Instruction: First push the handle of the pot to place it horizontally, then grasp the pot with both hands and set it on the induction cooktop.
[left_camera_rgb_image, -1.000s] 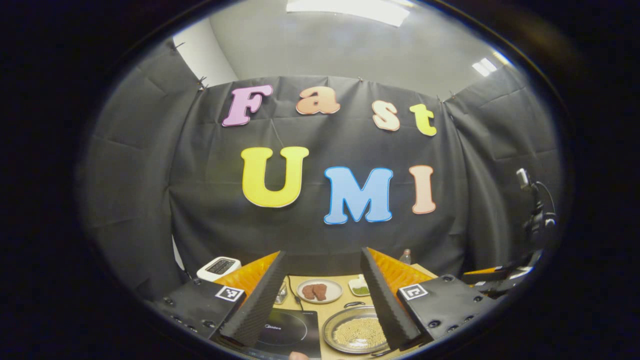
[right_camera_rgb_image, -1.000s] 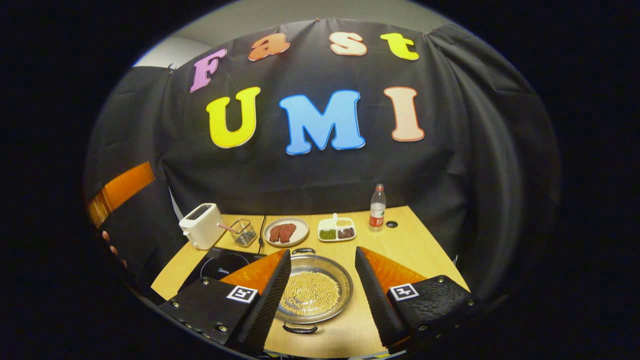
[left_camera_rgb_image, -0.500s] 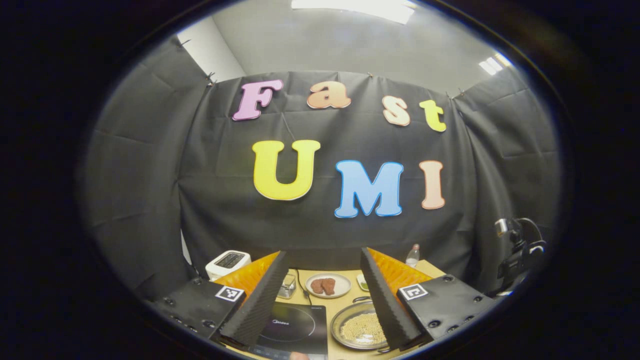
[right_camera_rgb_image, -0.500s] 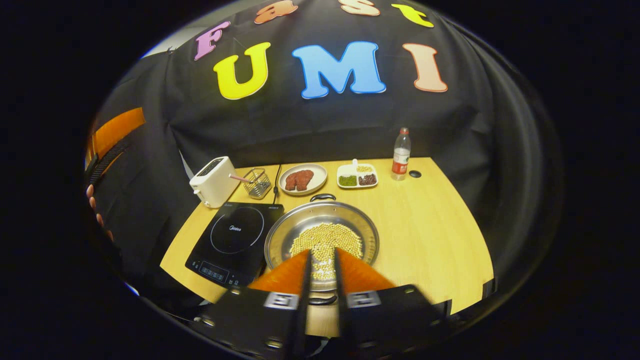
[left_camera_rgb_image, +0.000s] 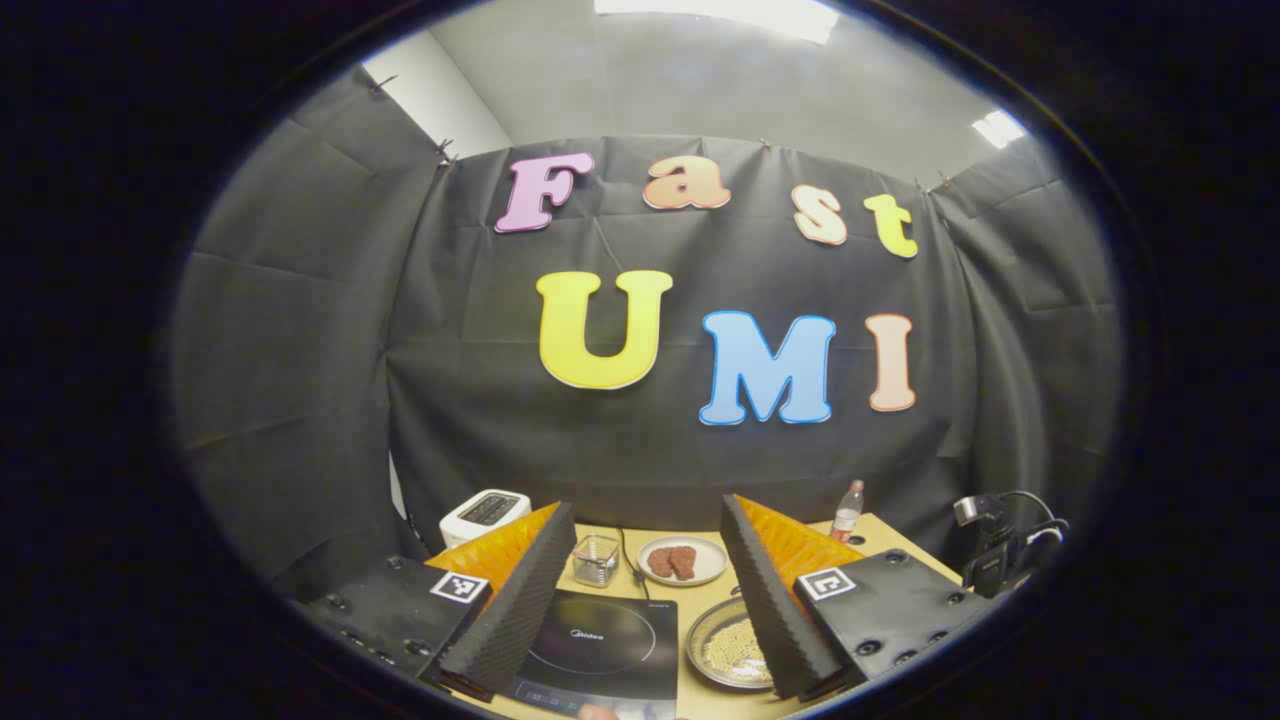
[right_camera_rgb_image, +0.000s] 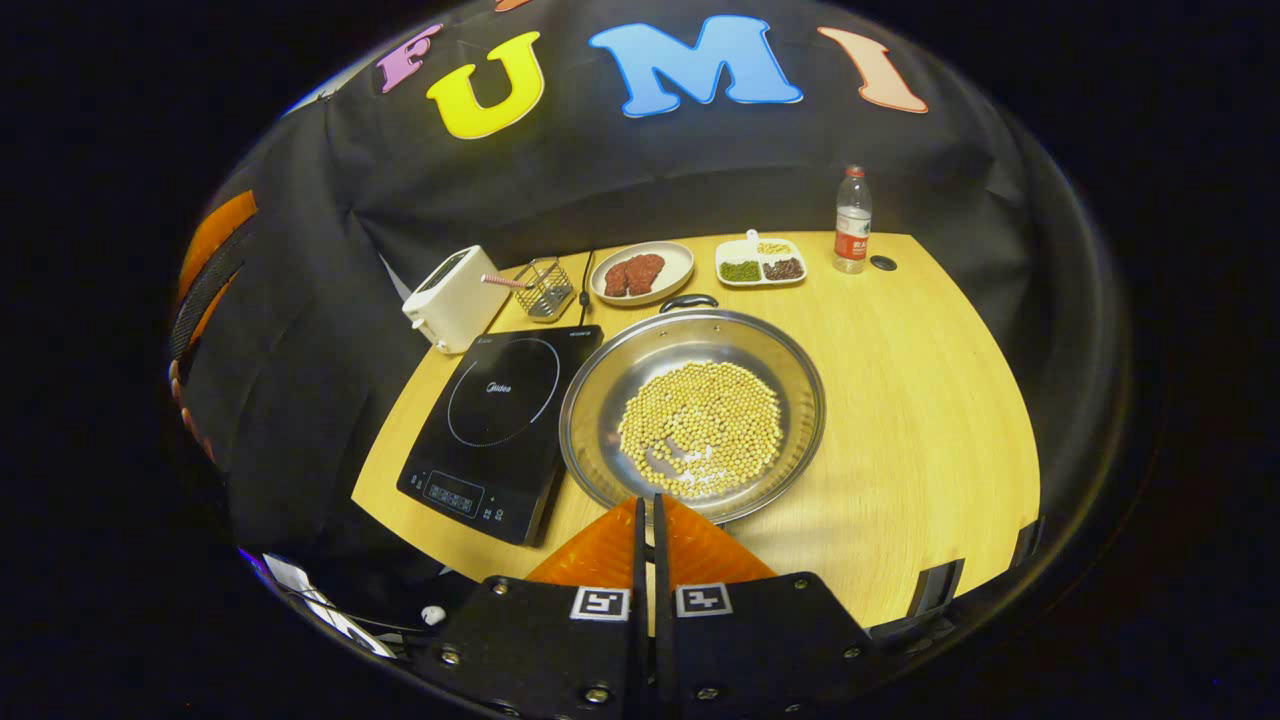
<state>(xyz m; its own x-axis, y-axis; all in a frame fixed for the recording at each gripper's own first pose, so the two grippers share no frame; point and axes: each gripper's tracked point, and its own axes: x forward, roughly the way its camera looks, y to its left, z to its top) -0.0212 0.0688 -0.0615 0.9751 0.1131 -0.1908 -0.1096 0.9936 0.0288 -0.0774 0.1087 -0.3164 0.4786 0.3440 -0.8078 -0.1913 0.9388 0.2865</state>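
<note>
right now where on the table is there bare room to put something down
The widest bare wood of the table lies right of the pot, from the bottle to the near edge. The back left is crowded: toaster, wire basket, meat plate, divided dish. The induction cooktop sits close beside the pot's left.

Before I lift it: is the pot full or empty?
Partly filled: pale beans cover the middle of the pot floor; bare metal around them.

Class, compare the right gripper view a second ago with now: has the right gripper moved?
Yes. The right gripper has pulled back and up from the pot and closed its fingers; the table shows wider.
</note>
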